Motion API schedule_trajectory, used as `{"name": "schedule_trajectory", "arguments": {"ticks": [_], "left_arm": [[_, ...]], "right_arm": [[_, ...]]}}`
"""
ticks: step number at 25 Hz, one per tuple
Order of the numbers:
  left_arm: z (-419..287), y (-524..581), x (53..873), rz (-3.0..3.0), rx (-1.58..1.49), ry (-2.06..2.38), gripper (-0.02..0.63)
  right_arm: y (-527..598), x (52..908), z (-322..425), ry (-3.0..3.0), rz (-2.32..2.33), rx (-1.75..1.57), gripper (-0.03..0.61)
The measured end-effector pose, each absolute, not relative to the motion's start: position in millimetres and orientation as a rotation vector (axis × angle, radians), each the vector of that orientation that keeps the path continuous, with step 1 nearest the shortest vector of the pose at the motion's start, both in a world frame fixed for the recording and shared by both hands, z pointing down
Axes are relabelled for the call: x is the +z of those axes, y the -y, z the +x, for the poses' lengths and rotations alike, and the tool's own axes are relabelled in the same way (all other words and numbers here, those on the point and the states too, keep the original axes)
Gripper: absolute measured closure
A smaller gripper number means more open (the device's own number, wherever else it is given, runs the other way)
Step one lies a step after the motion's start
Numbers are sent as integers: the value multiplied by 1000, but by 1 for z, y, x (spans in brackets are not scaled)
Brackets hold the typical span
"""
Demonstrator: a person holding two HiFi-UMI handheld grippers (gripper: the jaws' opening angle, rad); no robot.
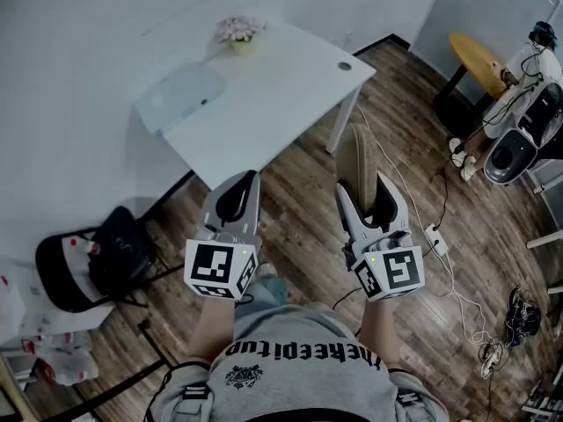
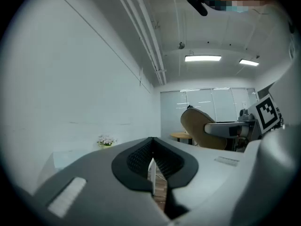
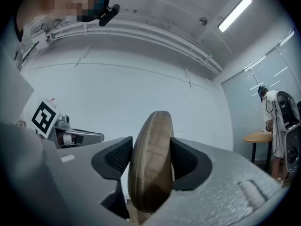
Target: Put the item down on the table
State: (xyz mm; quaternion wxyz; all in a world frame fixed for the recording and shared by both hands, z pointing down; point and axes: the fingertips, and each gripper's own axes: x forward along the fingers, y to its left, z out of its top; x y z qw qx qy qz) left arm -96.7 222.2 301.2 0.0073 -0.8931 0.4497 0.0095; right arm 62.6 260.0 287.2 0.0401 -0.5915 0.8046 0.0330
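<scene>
The item is a flat brown oval disc [image 1: 357, 161] with a woven look, held on edge. My right gripper [image 1: 362, 192] is shut on it, the black pads pressing its two faces [image 3: 151, 159]. It hangs above the wooden floor, just off the near right corner of the white table [image 1: 264, 86]. My left gripper [image 1: 236, 199] is level beside it on the left, jaws shut [image 2: 151, 155] with nothing between them. From the left gripper view the disc [image 2: 200, 128] shows at the right.
On the table stand a small pot of flowers [image 1: 239, 33] and a pale flat pad [image 1: 180, 95]. A black chair with a bag [image 1: 101, 258] stands at the left. Cables and a power strip [image 1: 437, 240] lie at the right, near a round wooden table [image 1: 479, 60].
</scene>
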Motion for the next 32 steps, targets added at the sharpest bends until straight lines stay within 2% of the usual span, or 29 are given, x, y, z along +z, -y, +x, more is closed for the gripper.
{"name": "schedule_trajectory", "arguments": {"ticks": [32], "left_arm": [[-124,-97,300,-2840,97,-1303,595]], "right_arm": [[-150,300,41,-2350,-1956,76,333]]}}
